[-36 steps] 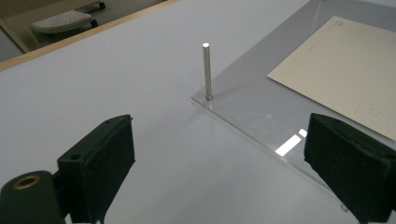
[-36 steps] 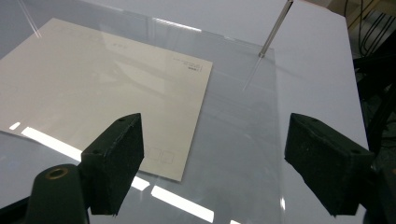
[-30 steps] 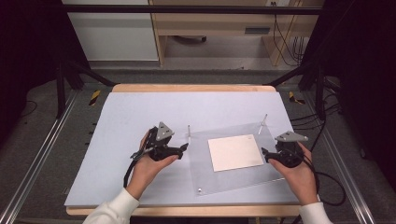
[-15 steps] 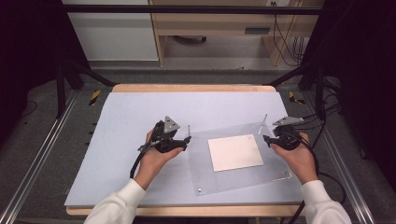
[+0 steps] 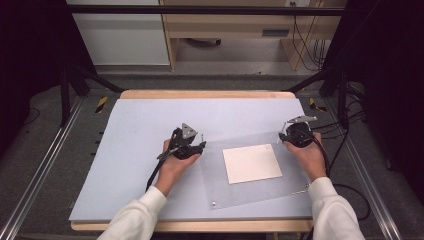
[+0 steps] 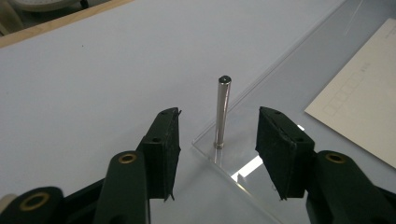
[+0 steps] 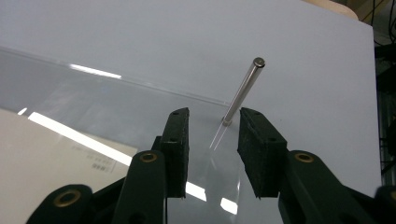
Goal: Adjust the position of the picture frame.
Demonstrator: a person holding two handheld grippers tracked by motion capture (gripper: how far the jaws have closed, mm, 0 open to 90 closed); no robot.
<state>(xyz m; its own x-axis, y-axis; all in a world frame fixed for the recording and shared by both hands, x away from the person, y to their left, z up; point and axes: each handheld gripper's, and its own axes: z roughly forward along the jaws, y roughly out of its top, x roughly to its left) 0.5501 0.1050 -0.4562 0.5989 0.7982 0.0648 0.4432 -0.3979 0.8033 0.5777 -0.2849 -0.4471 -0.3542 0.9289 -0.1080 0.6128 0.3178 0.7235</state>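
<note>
left gripper (image 6: 217,154): jaws part-open, just been closing, straddling the metal pin (image 6: 222,112) upright at the clear acrylic sheet (image 5: 250,172)'s far-left corner, pads not touching. right gripper (image 7: 212,149): narrower, likewise closing around the far-right pin (image 7: 243,91), no contact.

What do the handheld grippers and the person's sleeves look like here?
Both the left gripper and the right gripper are black, each topped by a grey three-cornered plate, with a black cable trailing back. Up close, the jaws are black with brass-coloured pivot rings and blocky black pads. The sleeves are white.
</note>
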